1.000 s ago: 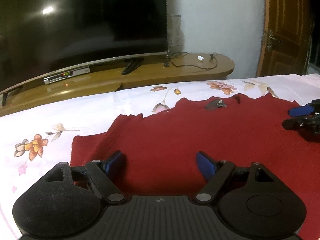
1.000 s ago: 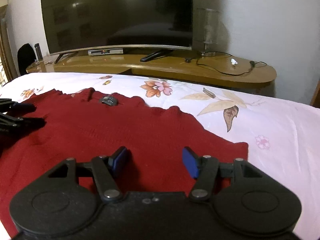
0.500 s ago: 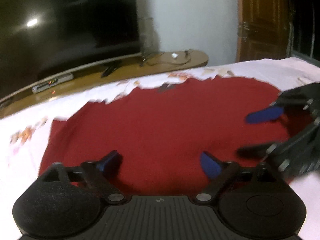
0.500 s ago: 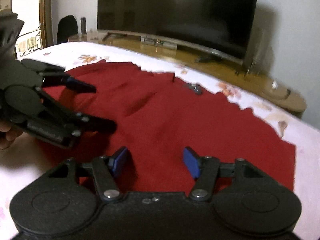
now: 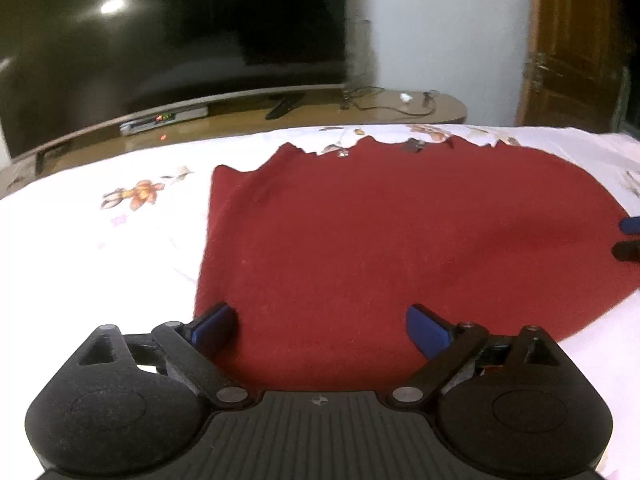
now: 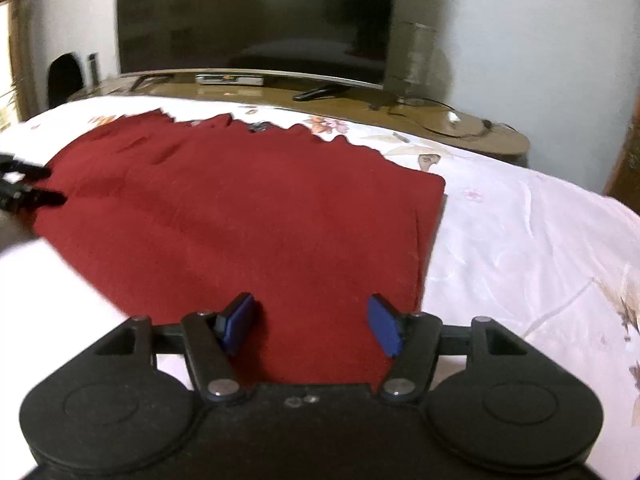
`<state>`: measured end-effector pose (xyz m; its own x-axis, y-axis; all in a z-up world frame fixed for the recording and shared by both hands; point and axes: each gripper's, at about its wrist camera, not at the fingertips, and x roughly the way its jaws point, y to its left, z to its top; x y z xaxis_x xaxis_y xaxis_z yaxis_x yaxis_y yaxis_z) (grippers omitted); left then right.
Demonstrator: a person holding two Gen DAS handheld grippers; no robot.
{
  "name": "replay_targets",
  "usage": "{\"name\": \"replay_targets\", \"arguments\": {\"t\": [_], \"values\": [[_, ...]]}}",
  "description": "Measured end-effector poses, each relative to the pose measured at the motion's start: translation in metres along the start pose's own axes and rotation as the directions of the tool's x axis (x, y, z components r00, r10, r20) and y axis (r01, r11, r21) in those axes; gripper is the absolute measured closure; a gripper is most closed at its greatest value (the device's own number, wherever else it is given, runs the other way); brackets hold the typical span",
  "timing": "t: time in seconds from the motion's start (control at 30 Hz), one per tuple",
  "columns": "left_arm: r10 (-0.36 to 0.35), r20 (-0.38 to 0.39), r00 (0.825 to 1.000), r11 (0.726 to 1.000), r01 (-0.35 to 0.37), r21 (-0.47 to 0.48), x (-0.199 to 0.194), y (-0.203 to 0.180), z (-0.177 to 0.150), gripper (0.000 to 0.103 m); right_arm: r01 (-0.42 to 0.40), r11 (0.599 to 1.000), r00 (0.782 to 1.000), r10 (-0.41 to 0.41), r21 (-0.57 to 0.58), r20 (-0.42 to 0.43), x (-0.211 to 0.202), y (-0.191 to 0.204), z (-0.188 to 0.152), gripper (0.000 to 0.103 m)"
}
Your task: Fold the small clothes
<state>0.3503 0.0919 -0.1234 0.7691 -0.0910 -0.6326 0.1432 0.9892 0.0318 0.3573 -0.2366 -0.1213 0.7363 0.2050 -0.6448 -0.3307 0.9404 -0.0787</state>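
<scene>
A dark red knitted garment point(image 5: 400, 240) lies spread flat on a white floral bedsheet point(image 5: 100, 248); it also shows in the right wrist view point(image 6: 248, 216). My left gripper point(image 5: 320, 328) is open and empty, low over the garment's near left corner. My right gripper point(image 6: 310, 326) is open and empty over the garment's near right corner. The right gripper's fingertips point(image 5: 630, 236) show at the right edge of the left wrist view. The left gripper's fingertips point(image 6: 36, 184) show at the left edge of the right wrist view.
A wooden TV stand point(image 5: 380, 108) with a large dark TV point(image 5: 172, 40), a set-top box point(image 5: 164, 120) and cables runs beyond the bed. A wooden door point(image 5: 572, 40) stands at the right. A small dark item point(image 6: 260, 127) lies at the garment's far edge.
Both grippers have drawn back and apart to the garment's near corners. The views have swung, and each gripper now shows only at the edge of the other's view.
</scene>
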Motion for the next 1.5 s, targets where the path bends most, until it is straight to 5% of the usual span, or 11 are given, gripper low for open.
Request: {"name": "replay_targets", "arguments": {"t": [0.2,0.27,0.33,0.43,0.63,0.8,0.93,1.03,1.3,1.4,1.5], "values": [[-0.087,0.048,0.995,0.957,0.097,-0.275,-0.06,0.015,-0.024,0.009,0.0,0.996,0.994,-0.009,0.085,0.107,-0.051,0.011,-0.002,0.042],[-0.146,0.031,0.989,0.893,0.145,-0.426,-0.057,0.027,-0.039,0.028,-0.031,0.99,0.993,0.014,0.139,0.118,-0.061,0.016,-0.005,0.043],[-0.179,0.033,0.983,0.781,0.162,-0.603,-0.047,0.042,-0.058,0.041,-0.045,0.985,0.992,0.023,0.167,0.126,-0.063,0.022,-0.007,0.048],[-0.181,0.101,0.978,0.644,0.195,-0.74,-0.04,0.057,-0.068,0.041,-0.053,0.979,0.99,0.027,0.196,0.135,-0.061,0.035,-0.005,0.072],[-0.168,0.178,0.97,0.521,0.241,-0.819,-0.016,0.07,-0.068,0.041,-0.105,0.965,0.987,0.072,0.24,0.143,-0.051,0.047,0.005,0.071],[-0.13,0.221,0.967,0.496,0.256,-0.83,0.004,0.07,-0.057,0.043,-0.114,0.961,0.987,0.08,0.254,0.139,-0.037,0.046,0.018,0.071],[-0.097,0.184,0.978,0.515,0.208,-0.832,0.02,0.072,-0.047,0.071,-0.1,0.955,0.991,0.07,0.28,0.117,-0.015,0.04,0.032,0.075],[-0.125,0.205,0.971,0.455,0.239,-0.858,0.029,0.086,-0.057,0.087,-0.109,0.958,0.991,0.083,0.266,0.108,0.002,0.043,0.045,0.085],[-0.169,0.263,0.95,0.48,0.312,-0.82,0.012,0.09,-0.047,0.093,-0.178,0.977,0.98,0.166,0.114,0.107,0.034,0.09,0.075,0.093],[-0.181,0.257,0.949,0.519,0.315,-0.795,0.01,0.091,-0.043,0.093,-0.091,0.996,0.996,0.091,0.016,-0.01,0.072,0.111,0.067,0.098],[-0.201,0.247,0.948,0.517,0.317,-0.795,0.014,0.095,-0.045,0.093,-0.083,0.996,0.996,0.082,0.032,0.018,0.073,0.111,0.067,0.098]]}}
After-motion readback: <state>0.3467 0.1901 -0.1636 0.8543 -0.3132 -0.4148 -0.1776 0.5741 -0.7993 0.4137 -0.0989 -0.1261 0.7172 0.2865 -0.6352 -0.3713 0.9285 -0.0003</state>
